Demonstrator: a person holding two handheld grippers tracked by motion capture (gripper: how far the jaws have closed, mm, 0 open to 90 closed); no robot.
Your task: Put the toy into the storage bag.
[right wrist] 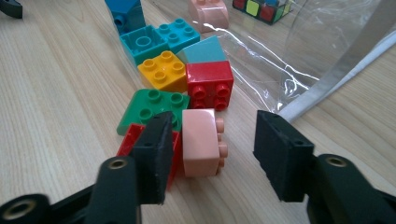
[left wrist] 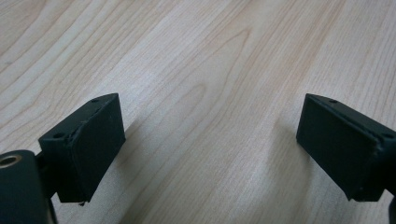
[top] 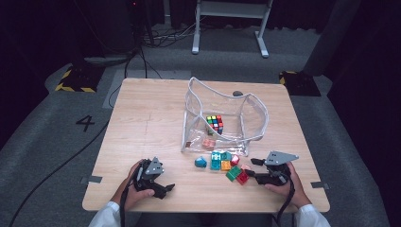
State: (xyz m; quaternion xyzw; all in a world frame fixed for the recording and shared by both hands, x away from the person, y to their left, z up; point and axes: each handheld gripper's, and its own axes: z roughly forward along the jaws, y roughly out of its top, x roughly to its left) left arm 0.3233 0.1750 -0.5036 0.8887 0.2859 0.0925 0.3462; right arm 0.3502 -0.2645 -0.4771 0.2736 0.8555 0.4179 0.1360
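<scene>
Right gripper lowered over a pink brick at the near edge of the table.

The light wooden table (top: 142,123) carried a clear plastic zip pouch (top: 222,118) towards its far right. The left gripper (left wrist: 210,144) rested near the near-left corner, jaws wide apart over bare wood. The right gripper (right wrist: 210,154) sat by the near-right edge, jaws part-open around the pale pink plastic building brick (right wrist: 201,142), one pad close against it and the other clear, beside the red (right wrist: 210,84) and green bricks (right wrist: 154,109).

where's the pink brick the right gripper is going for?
In the right gripper view the pink brick lies on its side on the table between the right gripper jaws, beside the left one, with a gap to the other, just below the red brick.
</scene>
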